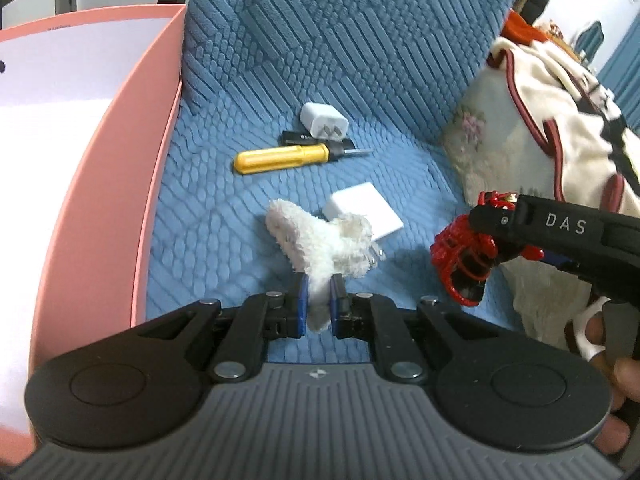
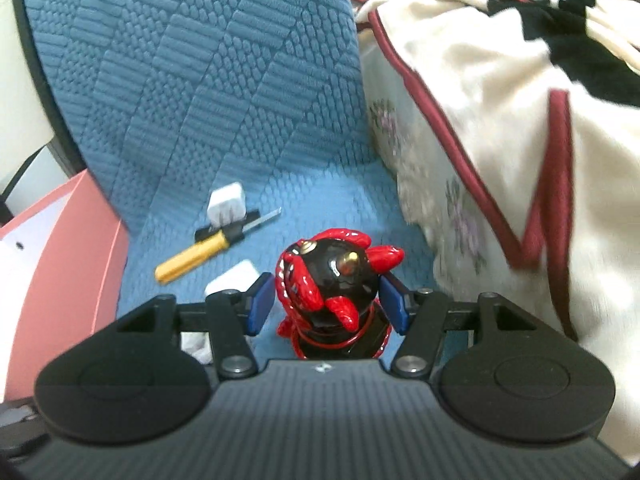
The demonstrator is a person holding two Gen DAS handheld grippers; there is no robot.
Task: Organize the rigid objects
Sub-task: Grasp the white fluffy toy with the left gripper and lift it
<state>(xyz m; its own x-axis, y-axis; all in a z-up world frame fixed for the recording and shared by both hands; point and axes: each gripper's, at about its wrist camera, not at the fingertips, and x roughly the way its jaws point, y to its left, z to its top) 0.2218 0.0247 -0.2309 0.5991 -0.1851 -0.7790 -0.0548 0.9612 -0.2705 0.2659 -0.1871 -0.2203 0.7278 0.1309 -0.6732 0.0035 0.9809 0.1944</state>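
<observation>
My left gripper (image 1: 319, 300) is shut on a white fluffy cloth (image 1: 316, 236), held just above the blue sofa seat. My right gripper (image 2: 327, 300) has a red and black figurine (image 2: 332, 280) between its blue pads; the jaws stand close on both sides of it, and it also shows in the left wrist view (image 1: 464, 256), held off the seat. On the seat lie a yellow-handled screwdriver (image 1: 284, 158), a small white charger (image 1: 324, 120), a black stick (image 1: 296, 138) under them, and a flat white adapter (image 1: 364, 210) partly behind the cloth.
A pink box (image 1: 120, 184) with a white inside stands at the left, also in the right wrist view (image 2: 68, 264). A floral cushion and cream cloth with dark red trim (image 2: 500, 160) fill the right. The sofa back (image 1: 340, 32) rises behind.
</observation>
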